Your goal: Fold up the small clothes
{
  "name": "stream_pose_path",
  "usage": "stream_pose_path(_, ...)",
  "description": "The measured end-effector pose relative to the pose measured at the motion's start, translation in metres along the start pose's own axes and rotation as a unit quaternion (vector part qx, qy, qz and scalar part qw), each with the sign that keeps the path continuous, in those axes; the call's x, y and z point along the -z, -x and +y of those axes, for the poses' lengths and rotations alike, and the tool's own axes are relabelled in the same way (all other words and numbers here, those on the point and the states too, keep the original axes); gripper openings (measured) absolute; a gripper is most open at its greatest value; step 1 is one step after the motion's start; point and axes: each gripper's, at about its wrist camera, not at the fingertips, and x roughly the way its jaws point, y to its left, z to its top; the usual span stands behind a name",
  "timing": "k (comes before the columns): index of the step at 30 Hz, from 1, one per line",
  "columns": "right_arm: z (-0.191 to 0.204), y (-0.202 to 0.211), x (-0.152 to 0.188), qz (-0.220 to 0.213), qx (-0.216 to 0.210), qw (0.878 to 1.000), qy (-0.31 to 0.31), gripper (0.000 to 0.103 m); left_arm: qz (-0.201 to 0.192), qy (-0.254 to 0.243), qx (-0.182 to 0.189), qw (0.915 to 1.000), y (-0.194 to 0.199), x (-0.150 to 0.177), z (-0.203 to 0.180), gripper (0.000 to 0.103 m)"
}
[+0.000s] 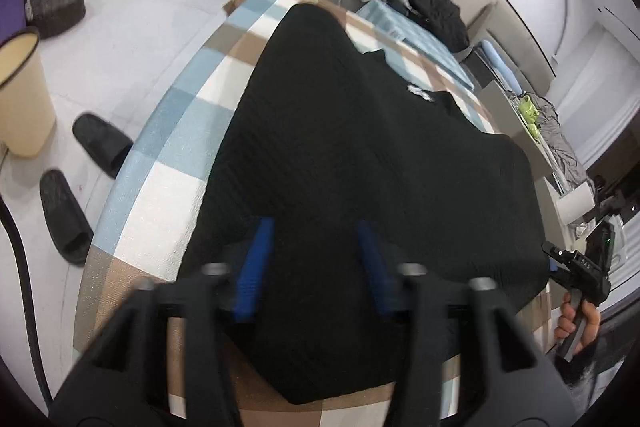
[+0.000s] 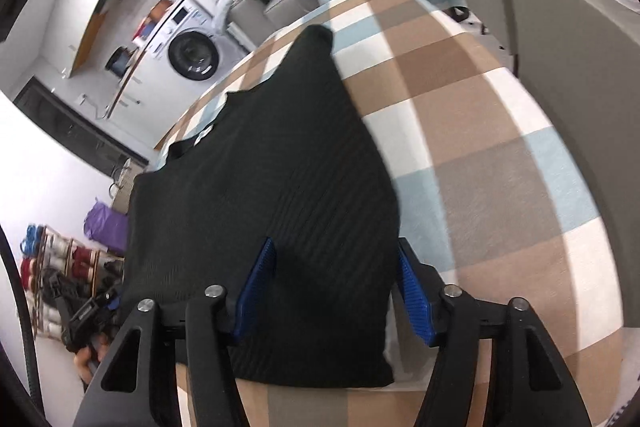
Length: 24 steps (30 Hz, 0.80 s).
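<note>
Black ribbed knit, a small top, lies spread flat on a checked tablecloth of blue, brown and cream squares, directly ahead of and beneath both tongs.

In the left wrist view, the left gripper hangs over the near part of the garment. Its blue fingers stand visibly apart with only the flat cloth showing between them; the picture is blurred, and I cannot tell whether the tips touch the fabric. Nothing appears pinched. The garment stretches away ahead of the tongs, a small white label near its far end, and its near hem lies below the fingers, close to the table edge.

In the right wrist view, the right gripper stands about half open. Its left finger is over the knit, while its right finger sits just beside the garment's right edge, over the tablecloth, so that edge runs between them. The pads are not pressed on the cloth.

Far right of the left tongs, a hand grips the other tool's handle.
</note>
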Motion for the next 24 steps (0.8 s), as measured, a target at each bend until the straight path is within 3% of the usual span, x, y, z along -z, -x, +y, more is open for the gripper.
stream_pose_path(1,0.004,-0.002,0.004,0.002,-0.001,1.000,0.014,0.036,0.003,-0.011,-0.009,0.9999,-0.002,0.002,-0.003,0.000)
stream_pose_path(4,0.012,-0.004,0.010,0.005,-0.001,1.000,0.031,0.014,-0.003,-0.007,-0.020,0.9998,-0.001,0.003,-0.001,0.000)
stream_pose_path(5,0.013,-0.005,0.011,0.007,0.003,0.999,0.033,0.012,-0.003,-0.010,-0.025,0.9996,0.000,0.003,0.000,0.000)
stream_pose_path(11,0.022,0.003,0.034,0.031,0.004,0.999,0.039,0.010,-0.006,-0.019,-0.042,0.9989,0.016,0.005,0.014,0.000)
stream_pose_path(13,0.027,0.007,0.046,0.042,0.002,0.998,0.041,0.010,-0.009,-0.021,-0.066,0.9976,0.023,0.006,0.018,0.000)
stream_pose_path(16,0.029,0.012,0.054,0.041,0.004,0.998,0.041,0.010,-0.013,-0.013,-0.065,0.9977,0.034,0.008,0.025,0.000)
stream_pose_path(19,0.029,0.015,0.051,0.030,0.006,0.999,0.037,0.019,-0.017,-0.020,-0.072,0.9970,0.045,0.007,0.023,0.000)
stream_pose_path(21,0.028,0.019,0.048,0.019,0.011,0.999,0.032,0.031,-0.024,-0.026,-0.064,0.9973,0.055,0.007,0.016,0.000)
stream_pose_path(24,0.028,0.023,0.042,-0.003,0.007,1.000,0.026,0.034,-0.034,-0.050,-0.054,0.9967,0.066,0.005,0.000,0.017)
